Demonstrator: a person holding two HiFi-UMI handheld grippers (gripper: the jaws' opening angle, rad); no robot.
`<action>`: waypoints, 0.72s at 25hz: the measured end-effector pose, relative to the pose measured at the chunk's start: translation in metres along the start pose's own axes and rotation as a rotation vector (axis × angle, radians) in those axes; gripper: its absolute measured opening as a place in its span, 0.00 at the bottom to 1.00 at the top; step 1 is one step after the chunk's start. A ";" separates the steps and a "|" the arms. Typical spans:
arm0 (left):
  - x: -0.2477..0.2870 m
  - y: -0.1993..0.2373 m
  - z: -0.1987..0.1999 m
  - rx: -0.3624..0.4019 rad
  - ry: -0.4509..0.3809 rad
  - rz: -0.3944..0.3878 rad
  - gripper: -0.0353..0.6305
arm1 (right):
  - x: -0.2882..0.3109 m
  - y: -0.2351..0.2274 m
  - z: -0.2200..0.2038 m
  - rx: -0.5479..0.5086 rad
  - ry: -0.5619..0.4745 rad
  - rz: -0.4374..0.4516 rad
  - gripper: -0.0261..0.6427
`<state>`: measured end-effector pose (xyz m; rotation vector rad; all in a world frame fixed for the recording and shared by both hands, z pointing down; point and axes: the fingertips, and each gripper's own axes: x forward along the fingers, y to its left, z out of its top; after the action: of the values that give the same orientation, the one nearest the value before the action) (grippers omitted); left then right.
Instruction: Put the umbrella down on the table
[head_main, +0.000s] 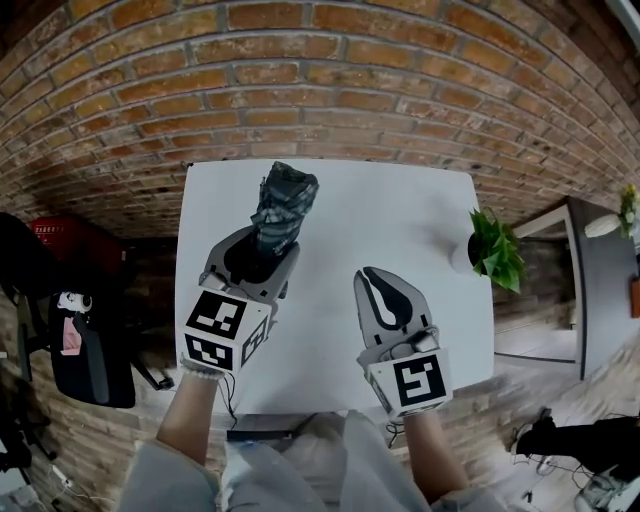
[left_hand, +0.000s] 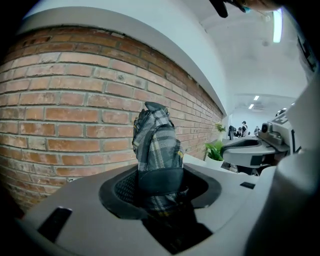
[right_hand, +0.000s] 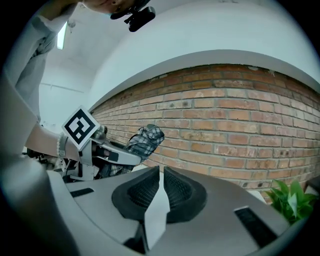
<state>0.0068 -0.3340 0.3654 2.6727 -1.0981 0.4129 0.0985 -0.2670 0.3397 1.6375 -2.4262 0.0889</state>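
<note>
**Your two grippers over the white table, umbrella in the left one**

Your left gripper (head_main: 265, 250) sits in the lower left of the head view, its marker cube (head_main: 225, 330) closest to you and your bare forearm running down from it to the bottom edge. Its jaws are clamped on the folded plaid umbrella (head_main: 283, 205). The left gripper view shows the dark pads pressing both sides of the bundle, right at the black strap wrapped round it. From the grip, the umbrella points away from you toward the brick wall (head_main: 320, 80) and lies over the left half of the white table (head_main: 400, 200), just above frame centre. In the right gripper view its far end tilts upward against the bricks, clear of the tabletop. You cannot tell from any view whether the lower end touches the surface.

To the right, below centre, your right gripper (head_main: 368, 278) hovers over the table, apart from the left one and from the umbrella. Its jaws are closed to a thin slit, and its own view shows only bare tabletop through that gap, so it carries nothing. Its marker cube (head_main: 412, 382) faces you near the bottom of the frame.

Further right, a small potted plant (head_main: 495, 248) stands at the table's right edge, well apart from both grippers.
</note>
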 end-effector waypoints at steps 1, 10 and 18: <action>0.007 0.005 -0.001 -0.001 0.004 0.000 0.39 | 0.004 -0.002 -0.003 0.002 0.008 0.000 0.12; 0.080 0.037 -0.016 0.031 0.093 -0.015 0.39 | 0.034 -0.011 -0.017 0.014 0.026 -0.006 0.12; 0.144 0.059 -0.056 -0.008 0.250 0.004 0.39 | 0.046 -0.020 -0.039 0.034 0.068 -0.024 0.12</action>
<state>0.0527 -0.4512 0.4724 2.5259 -1.0264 0.7184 0.1060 -0.3096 0.3858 1.6496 -2.3666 0.1796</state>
